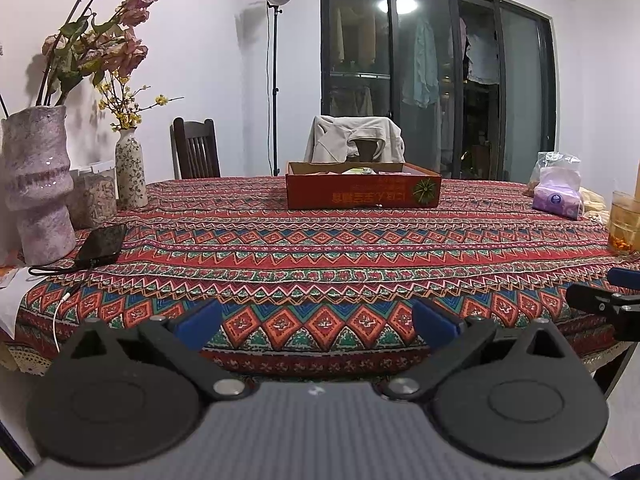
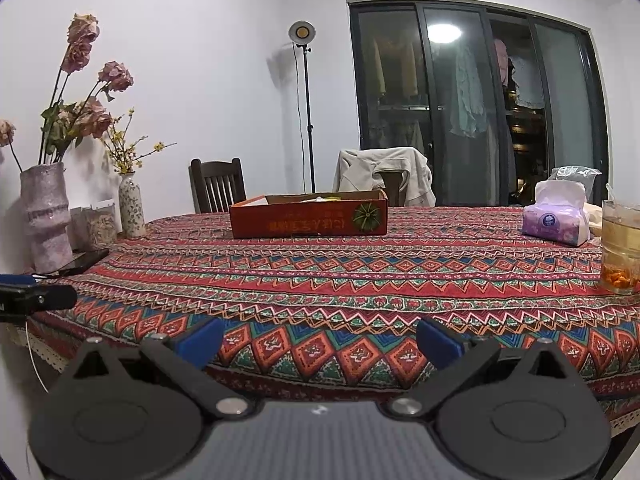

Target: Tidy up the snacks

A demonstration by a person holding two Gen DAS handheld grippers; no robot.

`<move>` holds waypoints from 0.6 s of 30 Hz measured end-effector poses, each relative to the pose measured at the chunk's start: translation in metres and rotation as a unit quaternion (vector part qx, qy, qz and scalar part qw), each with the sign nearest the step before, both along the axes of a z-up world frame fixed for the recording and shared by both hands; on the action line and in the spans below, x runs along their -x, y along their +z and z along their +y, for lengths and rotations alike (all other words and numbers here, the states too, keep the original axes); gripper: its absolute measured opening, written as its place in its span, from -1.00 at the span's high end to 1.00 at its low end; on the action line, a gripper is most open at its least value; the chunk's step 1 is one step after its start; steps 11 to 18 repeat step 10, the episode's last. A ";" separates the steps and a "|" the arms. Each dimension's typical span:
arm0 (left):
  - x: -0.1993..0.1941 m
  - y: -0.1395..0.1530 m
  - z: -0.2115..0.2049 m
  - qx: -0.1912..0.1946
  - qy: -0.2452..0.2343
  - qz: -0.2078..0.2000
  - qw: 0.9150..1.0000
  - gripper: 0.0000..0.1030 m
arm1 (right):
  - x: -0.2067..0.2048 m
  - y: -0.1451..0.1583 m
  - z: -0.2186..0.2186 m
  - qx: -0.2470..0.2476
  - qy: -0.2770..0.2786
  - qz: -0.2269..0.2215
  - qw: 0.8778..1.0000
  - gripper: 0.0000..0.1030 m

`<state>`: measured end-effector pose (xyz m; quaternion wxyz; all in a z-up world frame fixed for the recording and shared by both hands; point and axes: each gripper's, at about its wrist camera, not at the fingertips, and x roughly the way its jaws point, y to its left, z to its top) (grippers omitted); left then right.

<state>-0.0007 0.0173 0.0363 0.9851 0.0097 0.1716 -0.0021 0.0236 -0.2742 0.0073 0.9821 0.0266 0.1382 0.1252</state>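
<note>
A shallow red cardboard box (image 1: 362,192) stands at the far middle of the patterned table; snack packets show just above its rim. It also shows in the right wrist view (image 2: 308,218). My left gripper (image 1: 317,322) is open and empty, held over the table's near edge, far from the box. My right gripper (image 2: 319,340) is open and empty, also at the near edge. The right gripper's fingers (image 1: 600,300) show at the right edge of the left wrist view. The left gripper's fingers (image 2: 36,296) show at the left edge of the right wrist view.
Two vases with flowers (image 1: 38,184) (image 1: 130,168) and a phone on a cable (image 1: 102,244) sit at the left. A purple tissue pack (image 2: 558,220), a plastic bag (image 1: 554,164) and a glass of tea (image 2: 620,248) sit at the right. Two chairs stand behind the table.
</note>
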 end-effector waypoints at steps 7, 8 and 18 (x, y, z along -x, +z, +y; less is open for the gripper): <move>-0.001 0.000 0.001 0.006 0.003 -0.007 1.000 -1.00 | 0.001 0.002 -0.001 0.000 -0.002 -0.003 1.000 -1.00; -0.002 0.001 0.001 0.004 0.005 -0.009 1.000 -1.00 | 0.001 0.002 -0.001 0.000 -0.002 -0.004 1.000 -1.00; -0.009 0.004 0.002 0.006 0.013 -0.009 1.000 -1.00 | -0.001 0.004 -0.002 0.003 -0.002 -0.006 1.000 -1.00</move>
